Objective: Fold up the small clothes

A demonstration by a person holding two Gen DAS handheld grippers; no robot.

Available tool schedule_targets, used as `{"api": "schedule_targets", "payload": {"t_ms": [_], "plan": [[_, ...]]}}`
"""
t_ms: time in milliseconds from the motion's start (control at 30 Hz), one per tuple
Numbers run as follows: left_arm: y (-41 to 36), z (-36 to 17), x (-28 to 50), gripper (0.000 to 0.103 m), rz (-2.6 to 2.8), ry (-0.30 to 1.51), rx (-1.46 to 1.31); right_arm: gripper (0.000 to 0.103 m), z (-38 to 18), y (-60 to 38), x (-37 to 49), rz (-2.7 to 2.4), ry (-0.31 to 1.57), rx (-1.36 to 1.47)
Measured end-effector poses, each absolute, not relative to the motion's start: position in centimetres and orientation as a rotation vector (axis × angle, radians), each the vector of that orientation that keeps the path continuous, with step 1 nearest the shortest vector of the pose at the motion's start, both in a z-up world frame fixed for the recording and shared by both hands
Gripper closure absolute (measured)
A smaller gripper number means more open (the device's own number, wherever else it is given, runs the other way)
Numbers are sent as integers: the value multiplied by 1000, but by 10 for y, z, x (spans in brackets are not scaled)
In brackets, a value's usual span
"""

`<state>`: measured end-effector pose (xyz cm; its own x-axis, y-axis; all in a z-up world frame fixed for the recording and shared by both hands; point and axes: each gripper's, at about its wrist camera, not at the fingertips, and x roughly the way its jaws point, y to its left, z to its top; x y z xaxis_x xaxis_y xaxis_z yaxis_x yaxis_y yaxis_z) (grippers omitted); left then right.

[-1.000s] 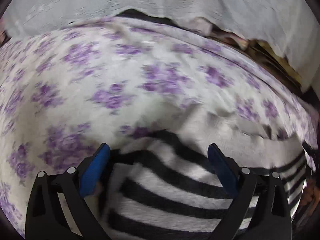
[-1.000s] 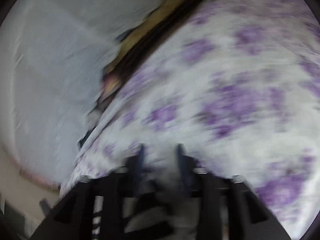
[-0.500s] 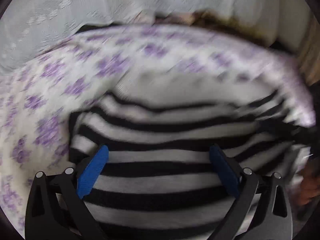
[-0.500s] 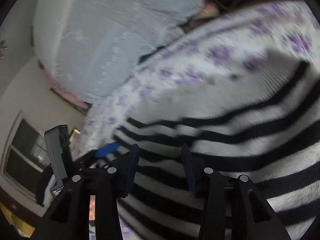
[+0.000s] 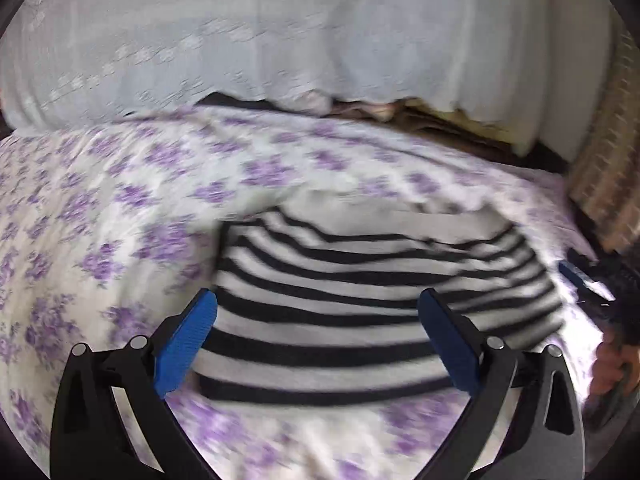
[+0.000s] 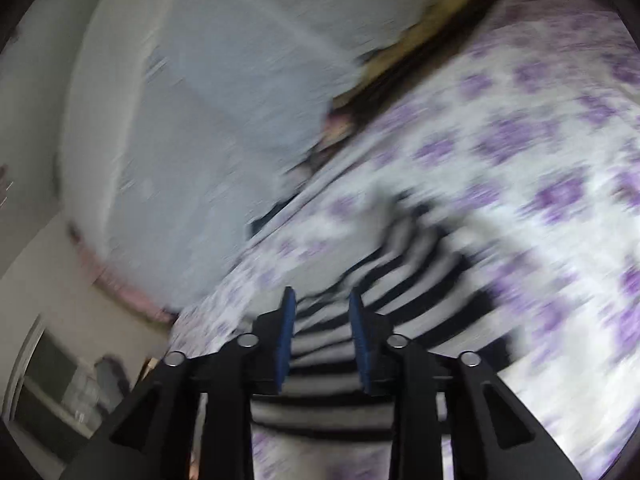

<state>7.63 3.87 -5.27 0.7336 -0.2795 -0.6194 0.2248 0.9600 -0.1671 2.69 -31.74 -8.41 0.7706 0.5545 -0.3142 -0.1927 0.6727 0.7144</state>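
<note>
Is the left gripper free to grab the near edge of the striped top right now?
Probably yes: the left gripper is open above the striped top, and nothing lies between them on the floral sheet.

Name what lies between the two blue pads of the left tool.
In the left wrist view, only the striped garment shows between the pads of the left tool, lying on the floral sheet.

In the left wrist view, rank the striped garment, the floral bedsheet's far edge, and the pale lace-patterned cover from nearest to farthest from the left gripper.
1. striped garment: lying between and just ahead of the left gripper fingers.
2. floral bedsheet far edge: beyond the garment, mid-frame.
3. pale lace-patterned cover: behind the sheet's edge, across the top.
</note>
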Motion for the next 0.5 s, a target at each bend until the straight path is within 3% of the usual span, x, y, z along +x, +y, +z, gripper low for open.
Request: {"api": "schedule_targets", "payload": {"t_ms": [200,300,333,500], "plan": [[-12,-92,71,5,-300,810,54,69,-126,-263,40,520,752,677],[-9,-114,86,4,-291,885,81,98,-152,-286,47,522,809,834],[-8,-111,84,4,-290,873,81,102,-160,-302,43,507,804,923],[10,-102,68,4,-245,830,91,102,-165,-356,17,384,707,1038]]}}
